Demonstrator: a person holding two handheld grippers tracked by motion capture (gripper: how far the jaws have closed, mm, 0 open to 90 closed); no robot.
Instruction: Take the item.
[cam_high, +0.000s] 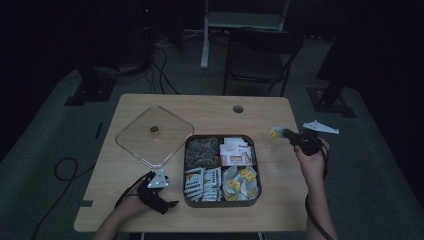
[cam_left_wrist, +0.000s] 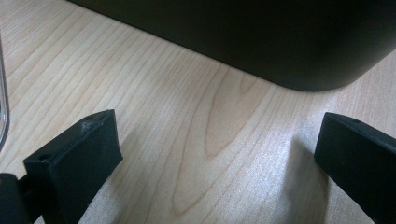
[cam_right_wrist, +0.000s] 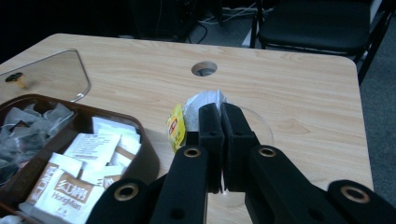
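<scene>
A dark tray (cam_high: 222, 204) with four compartments of tea bags and sachets sits mid-table. My right gripper (cam_high: 281, 132) hovers to the right of it, shut on a pale tea bag (cam_high: 274, 132) with a yellow tag. In the right gripper view the jaws (cam_right_wrist: 220, 112) pinch that tea bag (cam_right_wrist: 201, 100), its yellow tag (cam_right_wrist: 176, 127) hanging left, above a small clear dish (cam_right_wrist: 261, 123). My left gripper (cam_high: 169, 199) rests open on the table beside the tray's front left corner. Nothing lies between its jaws (cam_left_wrist: 219, 140), and the tray wall (cam_left_wrist: 261, 37) is just ahead.
A clear square lid (cam_high: 154, 145) with a gold knob (cam_high: 154, 129) lies left of the tray. The clear dish (cam_high: 270, 147) stands between tray and right hand. A cable hole (cam_high: 238, 108) is near the far edge. A black chair (cam_high: 260, 50) stands beyond the table.
</scene>
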